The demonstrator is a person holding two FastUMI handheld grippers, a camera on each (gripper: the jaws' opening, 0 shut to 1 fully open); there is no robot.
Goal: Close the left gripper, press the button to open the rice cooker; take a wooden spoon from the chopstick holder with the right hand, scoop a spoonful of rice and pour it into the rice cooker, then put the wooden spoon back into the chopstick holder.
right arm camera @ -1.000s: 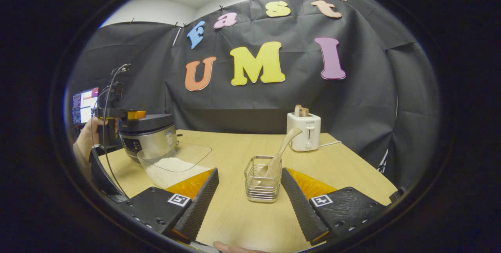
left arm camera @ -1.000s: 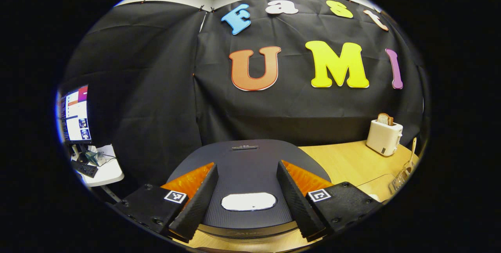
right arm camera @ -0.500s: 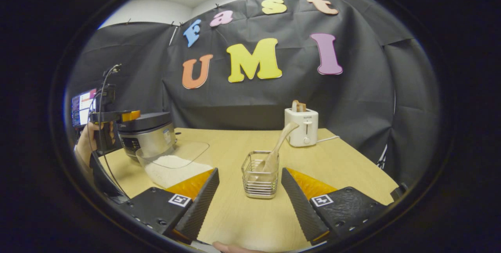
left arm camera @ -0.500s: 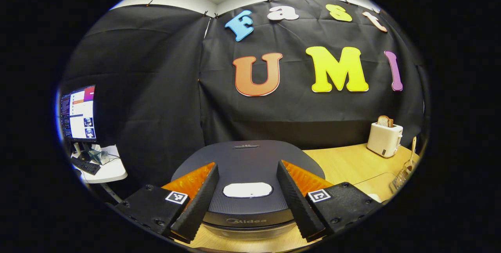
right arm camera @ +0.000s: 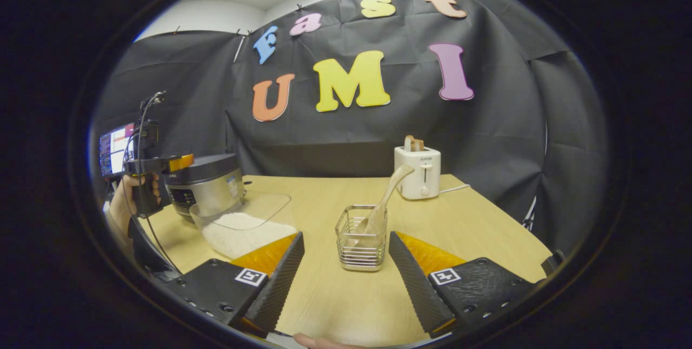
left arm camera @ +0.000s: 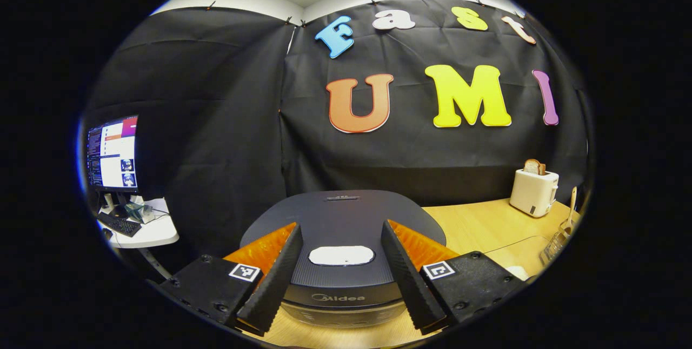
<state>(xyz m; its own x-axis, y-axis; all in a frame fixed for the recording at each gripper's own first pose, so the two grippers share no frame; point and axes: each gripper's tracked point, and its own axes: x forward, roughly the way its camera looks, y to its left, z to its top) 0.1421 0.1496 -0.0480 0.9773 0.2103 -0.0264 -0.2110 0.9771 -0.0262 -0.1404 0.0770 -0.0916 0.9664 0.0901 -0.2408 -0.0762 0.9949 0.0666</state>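
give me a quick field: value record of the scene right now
rice cooker: lid shut, white button on top
left gripper: open, fingers either side of the button, above the lid
right gripper: open, above the table, holding nothing
wooden spoon: standing in the wire holder
rice: in a clear container beside the cooker
toaster: far side of the table

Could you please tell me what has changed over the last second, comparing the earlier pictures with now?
The left gripper has drawn back from the rice cooker: its white button sits farther off and the cooker's front now shows. Nothing was grasped or released. Both grippers' jaws stay open, the lid stays shut, and the wooden spoon stays in the wire holder.
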